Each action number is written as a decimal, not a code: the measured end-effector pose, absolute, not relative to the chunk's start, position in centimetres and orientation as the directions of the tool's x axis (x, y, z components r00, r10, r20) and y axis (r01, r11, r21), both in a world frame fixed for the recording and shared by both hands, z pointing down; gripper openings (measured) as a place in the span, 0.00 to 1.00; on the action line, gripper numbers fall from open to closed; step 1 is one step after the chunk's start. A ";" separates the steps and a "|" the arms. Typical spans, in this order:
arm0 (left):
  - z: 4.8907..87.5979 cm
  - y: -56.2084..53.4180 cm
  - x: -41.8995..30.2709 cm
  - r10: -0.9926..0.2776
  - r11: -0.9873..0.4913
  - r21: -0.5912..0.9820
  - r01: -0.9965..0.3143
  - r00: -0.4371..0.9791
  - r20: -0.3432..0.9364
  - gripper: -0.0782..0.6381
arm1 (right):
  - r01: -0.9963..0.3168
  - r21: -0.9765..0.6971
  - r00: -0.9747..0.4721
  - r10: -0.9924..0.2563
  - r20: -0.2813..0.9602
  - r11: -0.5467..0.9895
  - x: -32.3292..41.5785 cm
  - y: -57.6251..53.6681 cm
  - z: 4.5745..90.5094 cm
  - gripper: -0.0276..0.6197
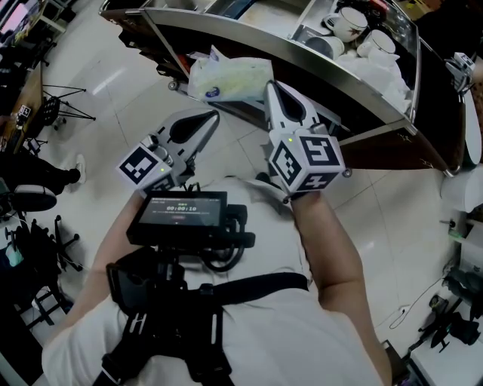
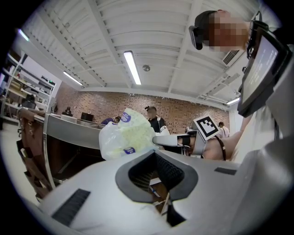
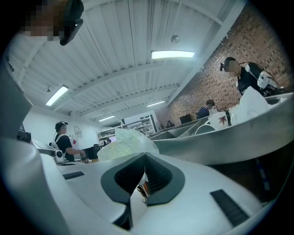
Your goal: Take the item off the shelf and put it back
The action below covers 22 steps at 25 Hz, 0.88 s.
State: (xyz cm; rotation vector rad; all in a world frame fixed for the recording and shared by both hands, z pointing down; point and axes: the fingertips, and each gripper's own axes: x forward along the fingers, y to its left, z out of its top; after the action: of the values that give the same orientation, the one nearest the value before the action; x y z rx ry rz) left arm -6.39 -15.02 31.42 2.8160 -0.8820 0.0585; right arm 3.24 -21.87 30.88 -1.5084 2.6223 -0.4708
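Plastic bag [image 1: 226, 79] – translucent white, pale yellow inside, with blue round labels – hangs at the upper middle of the head view, just in front of the metal shelf's [image 1: 302, 56] rim. The right tongs [image 1: 272, 90] are closed, their tips pinching the bag's right edge; the left gripper view shows the same thing, with the bag [image 2: 126, 135] held at those tips before the shelf front. In the right gripper view the tongs [image 3: 145, 160] stand together and the bag [image 3: 124, 144] rises just beyond them. The left tongs [image 1: 211, 117] are closed on nothing – they sit lower and to the left, near the bag but apart from it. White cups [image 1: 351, 22] stand on the shelf at the upper right.
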 end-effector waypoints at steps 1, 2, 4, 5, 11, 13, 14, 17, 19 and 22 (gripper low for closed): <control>31.4 -15.1 -6.4 -0.562 -0.804 0.169 -0.570 0.822 0.095 0.12 | -0.830 -0.302 -0.512 -0.855 0.084 0.468 3.2 -21.9 30.9 0.06; 31.4 -15.1 -6.4 -0.563 -0.804 0.170 -0.571 0.821 0.096 0.12 | -0.830 -0.303 -0.513 -0.854 0.085 0.468 3.2 -22.0 30.9 0.06; 31.5 -15.1 -6.4 -0.563 -0.802 0.172 -0.571 0.820 0.098 0.12 | -0.829 -0.303 -0.515 -0.853 0.087 0.470 3.2 -22.0 30.9 0.06; 31.5 -15.1 -6.4 -0.563 -0.802 0.173 -0.572 0.820 0.098 0.12 | -0.829 -0.303 -0.516 -0.852 0.088 0.470 3.1 -22.0 31.0 0.06; 32.3 -14.7 -6.3 -0.562 -0.796 0.191 -0.574 0.819 0.117 0.12 | -0.826 -0.313 -0.523 -0.844 0.117 0.468 2.8 -21.9 32.3 0.06; 32.7 -14.5 -6.1 -0.557 -0.795 0.205 -0.571 0.821 0.129 0.12 | -0.827 -0.316 -0.524 -0.841 0.132 0.465 2.8 -21.8 32.9 0.06; 32.9 -14.5 -6.1 -0.554 -0.794 0.213 -0.570 0.822 0.135 0.12 | -0.828 -0.317 -0.524 -0.840 0.141 0.463 2.8 -21.8 33.1 0.06; 33.4 -14.6 -6.1 -0.551 -0.785 0.238 -0.572 0.821 0.153 0.12 | -0.830 -0.322 -0.525 -0.834 0.172 0.456 2.8 -22.1 33.7 0.06; 33.6 -14.5 -6.1 -0.551 -0.781 0.248 -0.574 0.819 0.159 0.12 | -0.835 -0.320 -0.520 -0.832 0.194 0.447 2.8 -22.1 34.3 0.06; 35.0 -14.2 -6.2 -0.550 -0.769 0.266 -0.581 0.814 0.188 0.12 | -0.853 -0.312 -0.498 -0.833 0.243 0.419 3.3 -22.1 36.4 0.06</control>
State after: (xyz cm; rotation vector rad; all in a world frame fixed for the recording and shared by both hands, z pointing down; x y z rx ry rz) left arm -6.15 -14.21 34.99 2.6874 -0.8608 0.1426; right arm 3.32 -22.12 36.43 -1.5984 2.6880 -0.6401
